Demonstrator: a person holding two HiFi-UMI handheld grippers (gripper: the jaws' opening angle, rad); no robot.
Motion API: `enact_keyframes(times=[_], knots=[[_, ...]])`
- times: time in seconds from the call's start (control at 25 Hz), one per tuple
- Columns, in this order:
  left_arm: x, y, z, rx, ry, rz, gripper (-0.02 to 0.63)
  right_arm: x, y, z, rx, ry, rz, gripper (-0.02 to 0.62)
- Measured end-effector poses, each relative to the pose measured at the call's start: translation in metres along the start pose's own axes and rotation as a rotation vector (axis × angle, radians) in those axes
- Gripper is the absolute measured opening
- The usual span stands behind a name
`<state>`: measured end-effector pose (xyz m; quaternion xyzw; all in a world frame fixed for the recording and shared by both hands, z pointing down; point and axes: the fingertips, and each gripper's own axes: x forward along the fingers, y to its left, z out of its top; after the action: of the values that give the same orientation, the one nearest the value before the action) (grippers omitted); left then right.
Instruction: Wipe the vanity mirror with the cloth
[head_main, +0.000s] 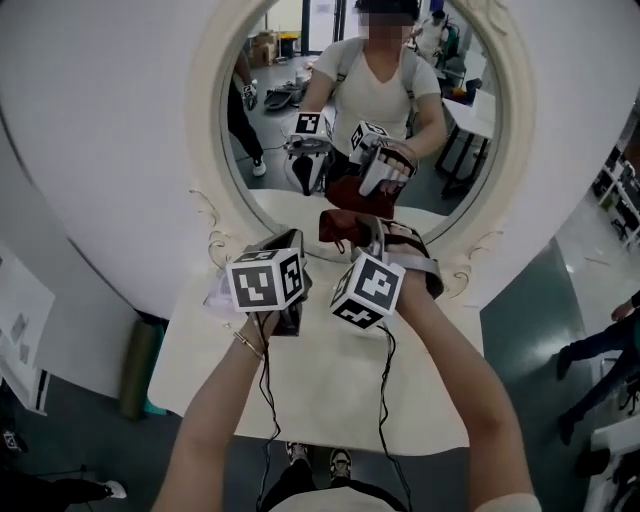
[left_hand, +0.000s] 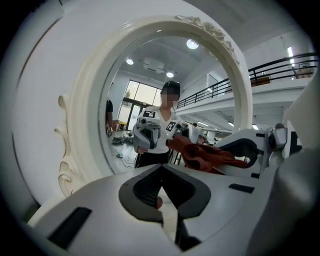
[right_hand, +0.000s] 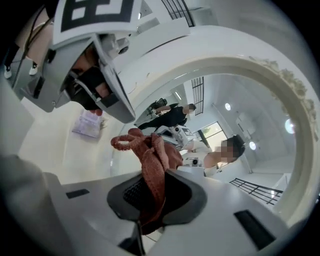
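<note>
"Where was the cloth (right_hand: 152, 160)?"

"Bunched and rust-red, pinched in the right gripper's (right_hand: 150, 200) jaws, close to the vanity mirror's (head_main: 275, 175) lower glass. I couldn't tell if it was touching. The left gripper's (left_hand: 161, 200) jaws were pressed together on nothing."

"How would it handle?"

"Soft, light and limp, I'd judge. Hold the bunched middle and let the loose ends drag. The glass looked fragile."

"And around it?"

"A cream vanity top (head_main: 330, 390), a grey floor (head_main: 520, 300), and a bright hall in the reflection."

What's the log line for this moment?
right claw: shut on cloth | left claw: shut, alongside | cloth: bunched near vanity mirror lower edge, contact with glass unclear
</note>
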<state>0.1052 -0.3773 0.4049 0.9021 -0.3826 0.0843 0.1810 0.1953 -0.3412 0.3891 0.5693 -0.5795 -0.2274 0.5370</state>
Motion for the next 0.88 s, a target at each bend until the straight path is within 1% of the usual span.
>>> enact_keyframes(times=[0.16,0.32,0.52,0.6,0.68,0.8,0.88], knots=[[-0.010,-0.034,0.054,0.039,-0.076,-0.032,0.005,-0.043,-0.084,0.004,0.015,-0.019,-0.144,0.060],[-0.018,-0.075,0.113,0.079,-0.167,-0.072,0.005,-0.087,-0.172,0.007,-0.013,-0.029,-0.326,0.060],[-0.030,-0.119,0.172,0.138,-0.251,-0.110,0.005,-0.131,-0.254,0.012,-0.015,-0.029,-0.477,0.060],[-0.033,-0.132,0.191,0.156,-0.278,-0.124,0.005,-0.141,-0.276,0.013,-0.025,-0.026,-0.520,0.060],[-0.034,-0.142,0.203,0.171,-0.295,-0.135,0.005,-0.146,-0.288,0.012,-0.036,-0.024,-0.549,0.060],[-0.034,-0.151,0.210,0.188,-0.305,-0.142,0.005,-0.145,-0.294,0.010,-0.052,-0.021,-0.567,0.060],[-0.030,-0.155,0.208,0.191,-0.300,-0.148,0.005,-0.140,-0.292,0.007,-0.064,-0.012,-0.564,0.060]])
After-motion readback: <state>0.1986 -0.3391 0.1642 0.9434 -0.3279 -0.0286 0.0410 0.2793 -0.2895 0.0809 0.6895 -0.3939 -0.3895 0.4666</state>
